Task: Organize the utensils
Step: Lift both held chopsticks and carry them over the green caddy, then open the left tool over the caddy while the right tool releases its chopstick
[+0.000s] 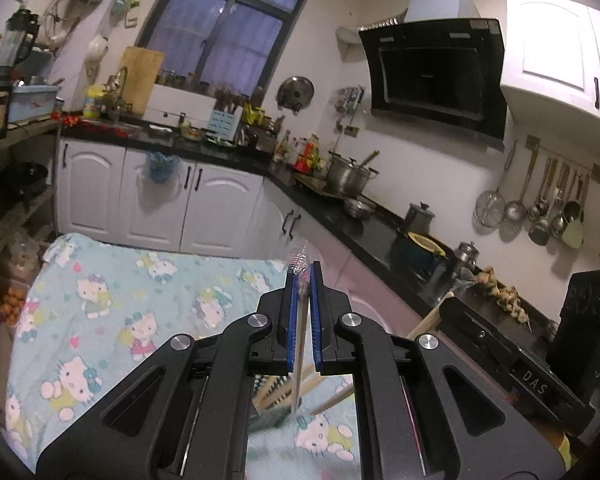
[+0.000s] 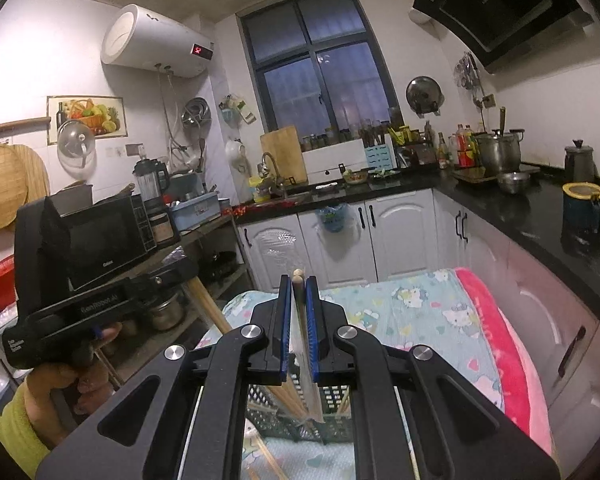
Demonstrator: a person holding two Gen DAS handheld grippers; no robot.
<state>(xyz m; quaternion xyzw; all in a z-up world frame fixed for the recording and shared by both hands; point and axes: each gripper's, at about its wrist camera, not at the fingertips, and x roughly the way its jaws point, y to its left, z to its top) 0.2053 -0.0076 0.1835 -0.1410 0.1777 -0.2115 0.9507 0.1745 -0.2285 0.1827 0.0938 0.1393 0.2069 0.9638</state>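
- The left gripper (image 1: 303,280) is clenched on a thin wrapped utensil (image 1: 300,304), above a dark slotted basket (image 1: 268,396) on the cartoon cloth (image 1: 112,304).
- The right gripper (image 2: 299,292) is clenched on wrapped wooden chopsticks (image 2: 298,280), which reach down into the basket.
- Far behind stand white cabinets (image 2: 396,232).

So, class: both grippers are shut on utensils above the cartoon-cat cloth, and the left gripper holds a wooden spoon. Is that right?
Not quite. The left gripper is shut on a thin brush with a clear bristled tip and a slim shaft, not a wooden spoon; the left wrist view shows it. The rest stands: the right gripper is also shut, on wrapped chopsticks, above the cloth.
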